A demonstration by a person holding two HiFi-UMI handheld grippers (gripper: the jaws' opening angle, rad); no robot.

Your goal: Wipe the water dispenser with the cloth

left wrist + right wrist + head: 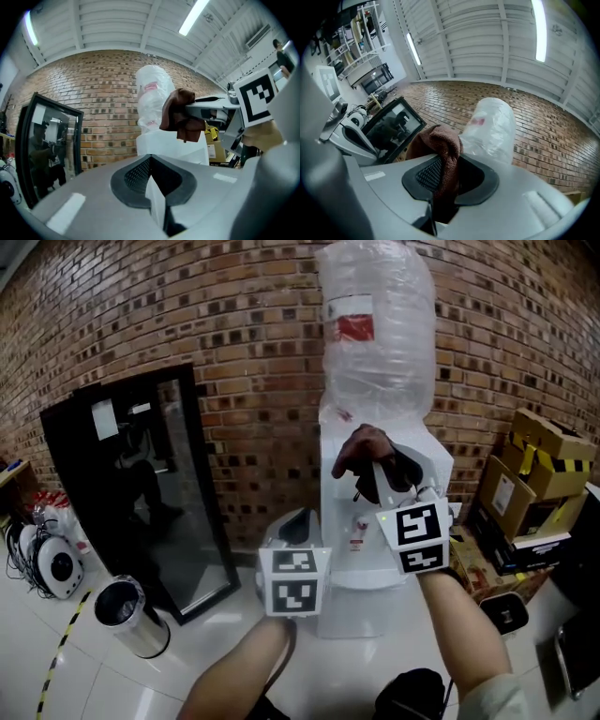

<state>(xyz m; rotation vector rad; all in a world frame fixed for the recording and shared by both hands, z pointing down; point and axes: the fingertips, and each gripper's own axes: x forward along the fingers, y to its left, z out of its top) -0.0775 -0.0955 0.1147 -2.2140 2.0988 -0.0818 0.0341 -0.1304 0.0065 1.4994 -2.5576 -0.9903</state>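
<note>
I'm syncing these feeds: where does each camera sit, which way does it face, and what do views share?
Head view: on the head, looking down at the white water dispenser; left gripper, right gripper and forearms show.
Left gripper view: on that gripper, looking up along its shut, empty jaws at the dispenser.
Right gripper view: on that gripper, along jaws shut on the brown terry cloth.
Shared: all show cloth and plastic-wrapped bottle.
</note>
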